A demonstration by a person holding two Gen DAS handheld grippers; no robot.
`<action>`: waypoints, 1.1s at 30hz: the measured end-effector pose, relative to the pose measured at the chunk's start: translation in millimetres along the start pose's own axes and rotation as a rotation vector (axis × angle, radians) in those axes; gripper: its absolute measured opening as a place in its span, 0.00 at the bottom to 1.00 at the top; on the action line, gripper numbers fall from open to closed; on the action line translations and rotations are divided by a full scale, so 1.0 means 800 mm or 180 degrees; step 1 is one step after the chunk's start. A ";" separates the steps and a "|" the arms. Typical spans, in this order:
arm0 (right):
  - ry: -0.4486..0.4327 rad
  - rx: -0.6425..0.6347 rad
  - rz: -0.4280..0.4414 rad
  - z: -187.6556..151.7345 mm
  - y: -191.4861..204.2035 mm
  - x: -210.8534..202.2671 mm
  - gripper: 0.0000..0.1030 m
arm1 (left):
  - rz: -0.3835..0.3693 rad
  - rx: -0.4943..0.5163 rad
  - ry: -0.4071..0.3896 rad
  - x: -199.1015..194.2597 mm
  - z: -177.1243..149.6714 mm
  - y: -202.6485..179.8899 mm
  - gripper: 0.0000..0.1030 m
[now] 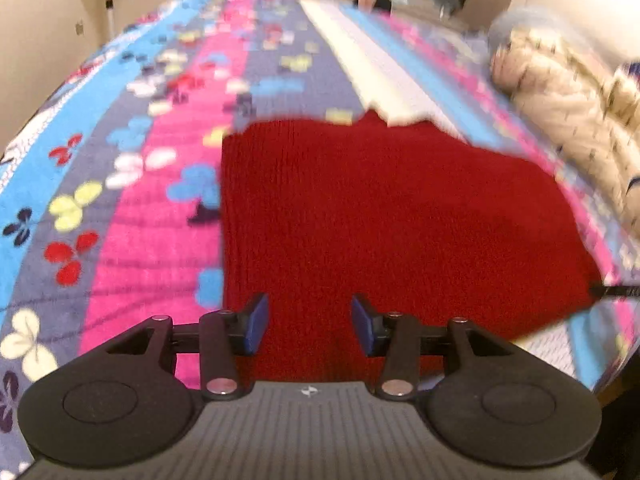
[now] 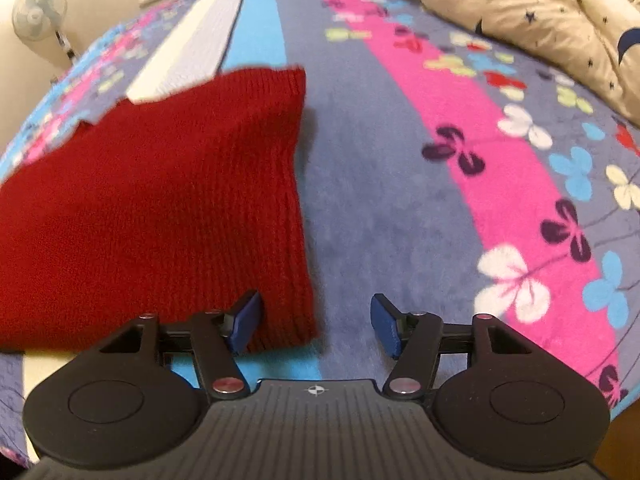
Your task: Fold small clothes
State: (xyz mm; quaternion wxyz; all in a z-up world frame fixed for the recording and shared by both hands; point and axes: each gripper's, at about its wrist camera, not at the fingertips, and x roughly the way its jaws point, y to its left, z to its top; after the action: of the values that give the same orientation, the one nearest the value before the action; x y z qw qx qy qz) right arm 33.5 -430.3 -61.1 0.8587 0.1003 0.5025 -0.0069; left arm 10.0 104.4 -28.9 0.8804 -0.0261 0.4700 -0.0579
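A red knitted garment (image 1: 380, 216) lies flat on a striped, butterfly-patterned blanket (image 1: 132, 184). My left gripper (image 1: 310, 322) is open and empty, just above the garment's near edge. In the right wrist view the same red garment (image 2: 160, 208) fills the left half, on the blanket (image 2: 400, 200). My right gripper (image 2: 316, 326) is open and empty at the garment's near right corner, its left finger over the knit and its right finger over bare blanket.
A cream quilted jacket with small dark stars (image 2: 540, 20) lies at the bed's right side and also shows in the left wrist view (image 1: 568, 96). A standing fan (image 2: 40, 12) and a wall are beyond the far left edge.
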 end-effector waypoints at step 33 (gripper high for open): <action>-0.1255 0.1139 -0.0786 0.022 -0.111 -0.101 0.59 | -0.0075 -0.2288 0.0078 0.028 -0.050 0.035 0.83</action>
State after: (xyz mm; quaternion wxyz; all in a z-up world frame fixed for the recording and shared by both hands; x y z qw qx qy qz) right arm -1.7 -527.8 2.5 0.9011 0.1850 0.3251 -0.2192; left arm -8.7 129.9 -72.0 0.8085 -0.3388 0.4705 0.1007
